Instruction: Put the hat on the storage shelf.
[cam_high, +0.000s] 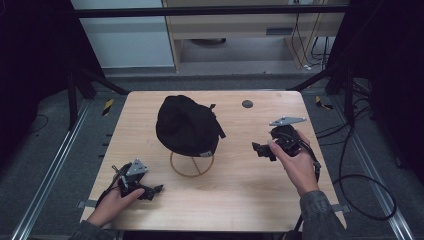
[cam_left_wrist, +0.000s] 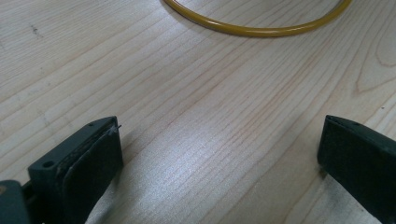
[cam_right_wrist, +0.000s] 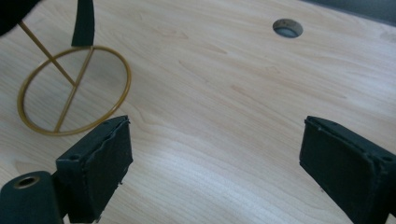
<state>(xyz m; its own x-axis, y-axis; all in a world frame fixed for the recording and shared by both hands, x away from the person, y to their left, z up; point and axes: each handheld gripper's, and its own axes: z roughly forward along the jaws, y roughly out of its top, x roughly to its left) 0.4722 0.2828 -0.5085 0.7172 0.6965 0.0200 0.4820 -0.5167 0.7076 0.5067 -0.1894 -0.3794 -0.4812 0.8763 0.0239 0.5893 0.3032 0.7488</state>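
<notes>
My left tongs (cam_high: 150, 190) sit near the front-left corner of the bench (cam_high: 240, 200), in my left hand (cam_high: 116, 200). In the left gripper view their two black jaws stand wide apart with bare wood between them, holding nothing, and the yellow ring of the stand's base (cam_left_wrist: 254, 31) curves just ahead of them.

My right tongs (cam_high: 261, 150) hover toward the right edge of the bench, in my right hand (cam_high: 296, 162), pointing inward at the stand. Their jaws too are spread wide and grip nothing; the right gripper view shows plain wood between the pads.

The black cap (cam_high: 187, 125) rests on the wire stand (cam_high: 192, 165) near the middle of the bench, a little toward the far edge, well apart from both tongs. A strap (cam_right_wrist: 83, 23) hangs from it over the ring.

A round hole (cam_high: 247, 104) shows in the bench top near the far edge, to the right of the cap.
</notes>
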